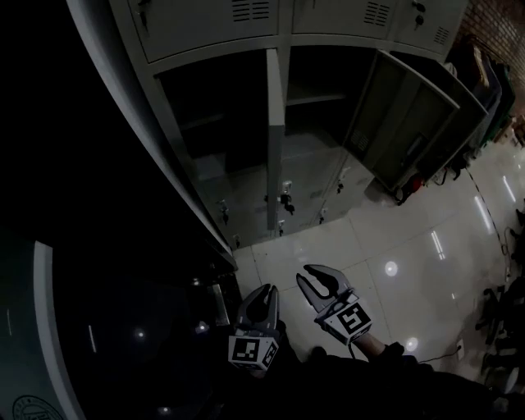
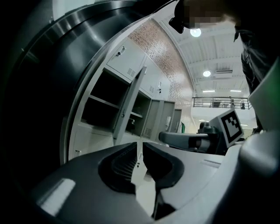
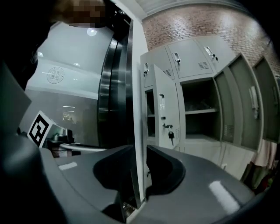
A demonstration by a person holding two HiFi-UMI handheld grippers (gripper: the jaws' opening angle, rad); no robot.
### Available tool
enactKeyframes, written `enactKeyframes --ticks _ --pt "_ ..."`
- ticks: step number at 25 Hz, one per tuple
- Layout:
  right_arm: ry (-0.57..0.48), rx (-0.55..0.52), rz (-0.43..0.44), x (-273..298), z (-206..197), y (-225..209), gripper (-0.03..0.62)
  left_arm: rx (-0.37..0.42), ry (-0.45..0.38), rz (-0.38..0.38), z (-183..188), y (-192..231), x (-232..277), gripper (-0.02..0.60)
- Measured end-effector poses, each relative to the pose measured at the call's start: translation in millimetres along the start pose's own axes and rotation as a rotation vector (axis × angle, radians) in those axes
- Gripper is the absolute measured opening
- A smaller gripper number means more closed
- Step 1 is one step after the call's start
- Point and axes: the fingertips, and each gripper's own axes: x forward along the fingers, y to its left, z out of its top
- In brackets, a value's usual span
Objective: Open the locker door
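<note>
A bank of grey lockers (image 1: 246,25) stands ahead, with two middle compartments open. One locker door (image 1: 410,123) is swung out to the right, and another (image 1: 275,139) shows edge-on in the centre. The lower doors (image 1: 287,197) are closed, with keys in their locks. Both grippers hover low over the floor, well short of the lockers. My left gripper (image 1: 264,294) (image 2: 141,146) has only a thin slit between its jaws, with nothing in it. My right gripper (image 1: 314,277) (image 3: 140,148) is open wider and empty. Through its gap I see only a distant locker edge.
A dark glossy steel-framed wall (image 1: 123,328) (image 3: 111,87) fills the left side, close to my left gripper. White tiled floor (image 1: 394,246) stretches to the right. Dark bags or clothes (image 1: 492,98) hang at the far right beyond the open door.
</note>
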Motion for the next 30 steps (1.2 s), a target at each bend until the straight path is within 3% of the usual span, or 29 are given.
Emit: enactKeyframes --ticks 5,11,14,21,30 --pt "-0.002 0.035 -0.025 -151.2 -43.2 17.8 0.002 0.016 0.006 -0.011 -56.7 -119.4 -44.9 0.029" --pt "0.023 0.024 -0.042 -319.7 -69.1 46.7 0.002 -0.077 0.039 0.033 -114.6 -254.3 -130.3 0.029" --pt "0.012 0.028 -0.061 -376.2 -68.2 51.5 0.002 -0.049 0.041 -0.015 -119.0 -308.4 -144.7 0.029" --pt "-0.033 0.009 -0.019 -432.3 -65.3 101.0 0.002 0.046 0.005 -0.073 -113.7 -365.8 -189.8 0.029" --pt "-0.042 -0.019 0.152 -479.9 -61.2 227.5 0.002 0.017 -0.04 0.042 -130.4 -399.4 -328.8 0.029"
